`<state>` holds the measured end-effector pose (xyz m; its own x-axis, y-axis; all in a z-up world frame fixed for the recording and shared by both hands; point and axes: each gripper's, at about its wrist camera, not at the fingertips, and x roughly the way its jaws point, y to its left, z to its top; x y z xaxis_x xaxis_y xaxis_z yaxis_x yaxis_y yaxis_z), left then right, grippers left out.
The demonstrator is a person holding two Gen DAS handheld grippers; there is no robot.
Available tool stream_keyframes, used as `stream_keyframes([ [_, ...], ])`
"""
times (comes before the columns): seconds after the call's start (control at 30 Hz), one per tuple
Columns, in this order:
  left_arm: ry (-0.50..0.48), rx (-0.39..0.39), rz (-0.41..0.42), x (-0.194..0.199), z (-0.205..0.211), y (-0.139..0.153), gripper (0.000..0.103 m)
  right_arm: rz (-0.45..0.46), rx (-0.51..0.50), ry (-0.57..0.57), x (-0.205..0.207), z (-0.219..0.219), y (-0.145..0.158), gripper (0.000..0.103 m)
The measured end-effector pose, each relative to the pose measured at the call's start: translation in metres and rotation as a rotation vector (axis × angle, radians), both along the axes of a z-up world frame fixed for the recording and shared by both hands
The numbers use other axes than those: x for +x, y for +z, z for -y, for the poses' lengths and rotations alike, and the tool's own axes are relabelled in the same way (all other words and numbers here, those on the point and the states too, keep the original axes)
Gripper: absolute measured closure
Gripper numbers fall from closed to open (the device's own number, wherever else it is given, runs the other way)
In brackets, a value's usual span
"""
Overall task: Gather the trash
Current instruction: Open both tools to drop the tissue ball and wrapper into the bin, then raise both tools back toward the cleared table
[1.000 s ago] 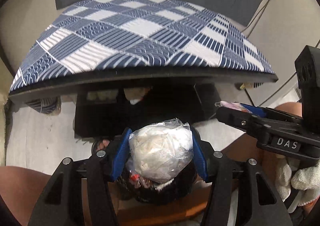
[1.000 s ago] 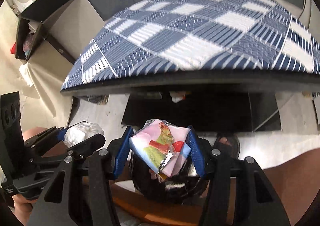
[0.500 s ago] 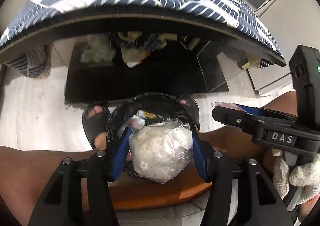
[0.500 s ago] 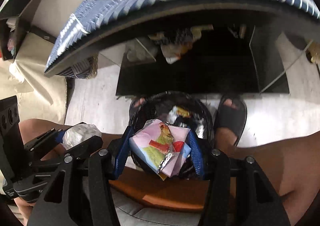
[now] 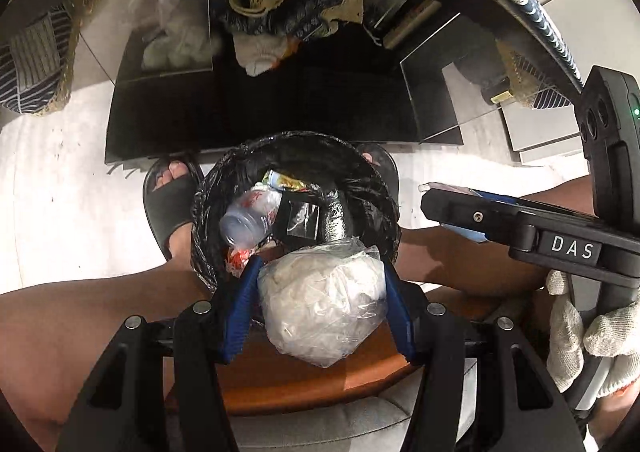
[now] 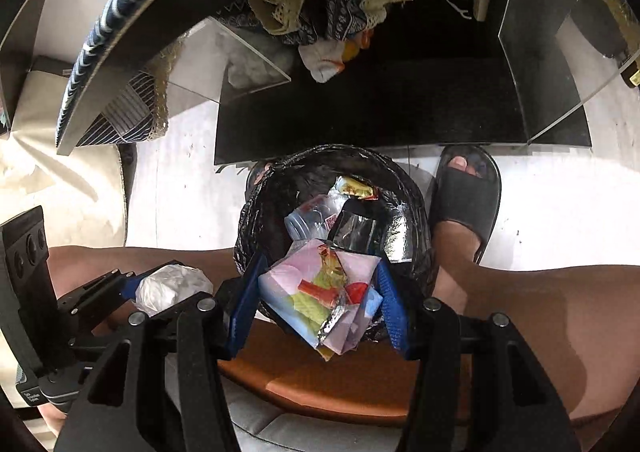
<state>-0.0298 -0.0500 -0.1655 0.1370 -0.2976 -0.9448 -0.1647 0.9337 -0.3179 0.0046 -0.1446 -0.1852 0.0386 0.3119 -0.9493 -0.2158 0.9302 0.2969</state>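
Both hand-held grippers now tipped down from checked blue-white tabletop to round black-lined trash bin (image 5: 296,188) on floor between feet. Left hand-held gripper (image 5: 320,304) clamps crumpled clear plastic bag of white tissue (image 5: 320,308); right hand-held gripper (image 6: 316,300) clamps pink printed snack wrapper (image 6: 320,292). Both loads over bin's near rim; release looks next.

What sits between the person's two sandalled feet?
The black-lined trash bin, already holding a plastic bottle and wrappers; both wrist views show it.

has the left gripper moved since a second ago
Yes. The left gripper, shut on the bag of white waste, has tipped down from the checked tabletop to the black-lined bin.
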Motion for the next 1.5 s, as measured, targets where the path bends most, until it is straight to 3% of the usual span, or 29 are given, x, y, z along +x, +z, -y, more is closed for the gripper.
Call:
stream_keyframes([
  [0.3, -0.002, -0.026, -0.024, 0.004, -0.001, -0.008, 0.048, -0.04, 0.012, -0.014, 0.008, 0.0, -0.01, 0.048],
  [0.67, -0.018, 0.014, -0.021, 0.007, 0.002, -0.008, 0.047, -0.032, 0.013, -0.011, 0.008, -0.002, -0.01, 0.047],
  [0.7, -0.021, 0.016, -0.023, 0.007, 0.003, -0.008, 0.044, -0.032, 0.014, -0.012, 0.008, -0.001, -0.01, 0.047],
  [0.8, -0.032, 0.038, -0.024, 0.007, 0.006, -0.008, 0.023, -0.025, 0.022, -0.029, 0.008, 0.002, -0.008, 0.037],
  [0.97, -0.043, 0.079, -0.024, 0.006, 0.008, -0.007, 0.022, -0.009, 0.028, -0.047, 0.008, 0.005, -0.005, 0.03],
  [1.27, -0.038, 0.133, 0.032, 0.005, 0.007, 0.006, 0.022, 0.104, -0.001, -0.025, 0.002, 0.002, 0.017, 0.029],
  [1.5, -0.06, 0.174, 0.111, 0.003, 0.016, 0.025, 0.022, 0.136, 0.028, -0.03, 0.0, 0.007, 0.03, 0.029],
])
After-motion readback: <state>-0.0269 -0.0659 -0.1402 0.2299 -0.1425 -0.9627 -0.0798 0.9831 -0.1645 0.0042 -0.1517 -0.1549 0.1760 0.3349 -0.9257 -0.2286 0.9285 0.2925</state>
